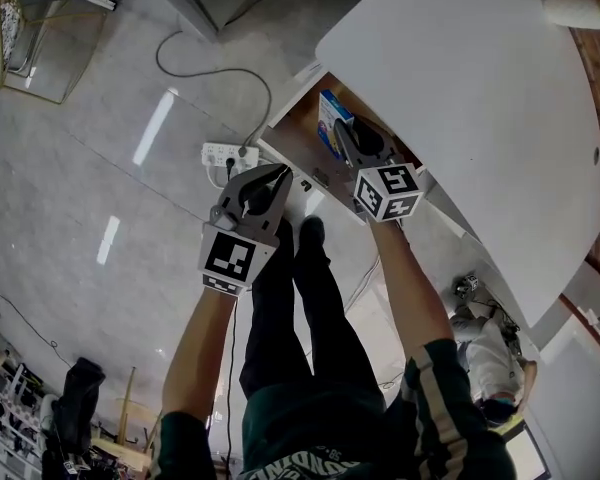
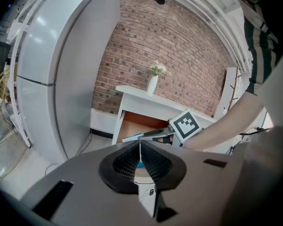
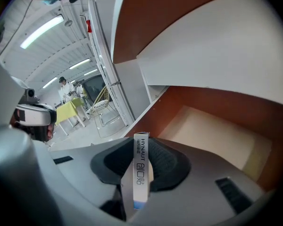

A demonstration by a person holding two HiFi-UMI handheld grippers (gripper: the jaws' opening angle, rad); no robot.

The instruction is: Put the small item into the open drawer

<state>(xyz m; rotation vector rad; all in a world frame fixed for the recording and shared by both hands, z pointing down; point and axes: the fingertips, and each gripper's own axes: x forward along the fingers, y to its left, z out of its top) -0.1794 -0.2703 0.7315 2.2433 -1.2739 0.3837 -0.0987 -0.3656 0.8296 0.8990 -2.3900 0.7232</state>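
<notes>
Now small box [image 3: 140, 168] clamped between right gripper [image 1: 348, 126] jaws, above open drawer [image 3: 212, 135].

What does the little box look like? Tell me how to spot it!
Find the big white table, then the brown open drawer under its edge. At the drawer, the right tool pinches a small box: thin, white with a blue end, the only thing being held.

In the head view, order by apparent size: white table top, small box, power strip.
Largest: white table top.
Next: small box and power strip look alike; the box is nearer the camera, so unranked.
</notes>
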